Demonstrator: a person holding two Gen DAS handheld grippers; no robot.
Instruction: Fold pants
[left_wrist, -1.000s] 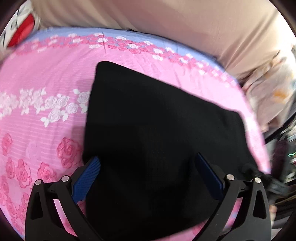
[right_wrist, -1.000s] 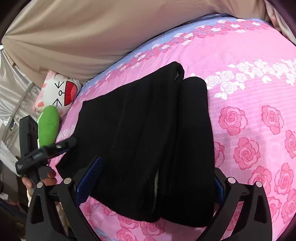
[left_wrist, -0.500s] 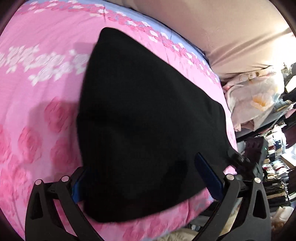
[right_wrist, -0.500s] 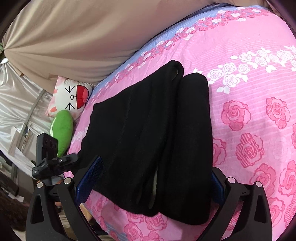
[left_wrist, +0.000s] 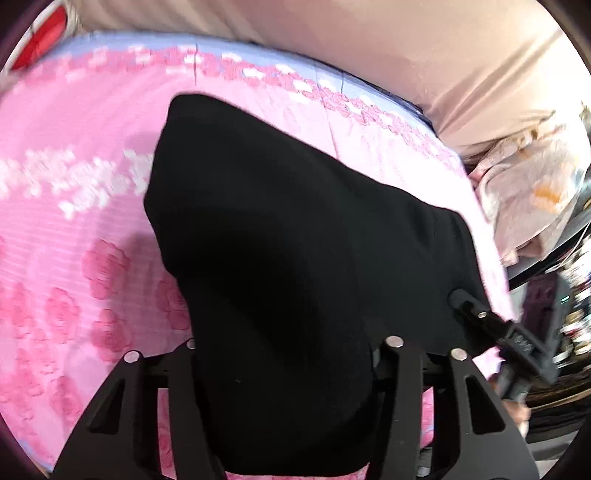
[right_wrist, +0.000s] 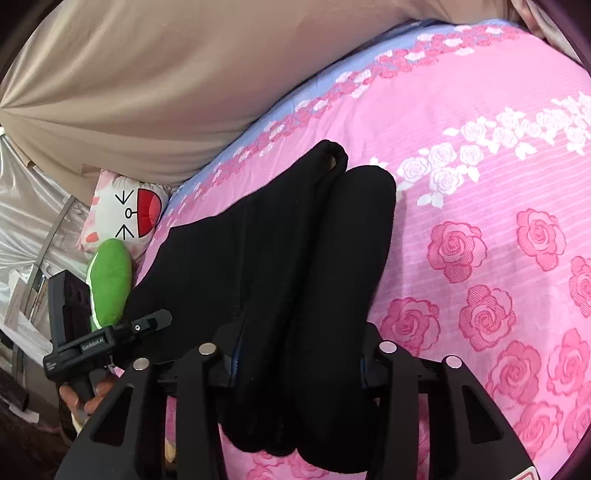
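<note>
Black pants (left_wrist: 295, 221) lie folded lengthwise on a pink rose-patterned bedspread (left_wrist: 74, 229). In the left wrist view my left gripper (left_wrist: 284, 354) has its jaws closing on the near end of the cloth, which bunches up between the fingers and hides the pads. In the right wrist view the two stacked legs of the pants (right_wrist: 295, 240) run away from me. My right gripper (right_wrist: 299, 358) is closing on their near end too, with the cloth squeezed between its blue pads (right_wrist: 234, 356). Each view shows the other gripper at the pants' far corner.
A beige curtain (right_wrist: 129, 92) hangs behind the bed. A cartoon-face pillow (right_wrist: 129, 214) and a green plush (right_wrist: 110, 280) lie at the bed's left edge. Floral bedding (left_wrist: 535, 192) and dark clutter sit beyond the right edge. A hand (right_wrist: 85, 398) holds the left gripper's handle.
Both grippers stood wide open around the pants' ends and have now closed in on the cloth, bunching it. The left view swung right, then back.
</note>
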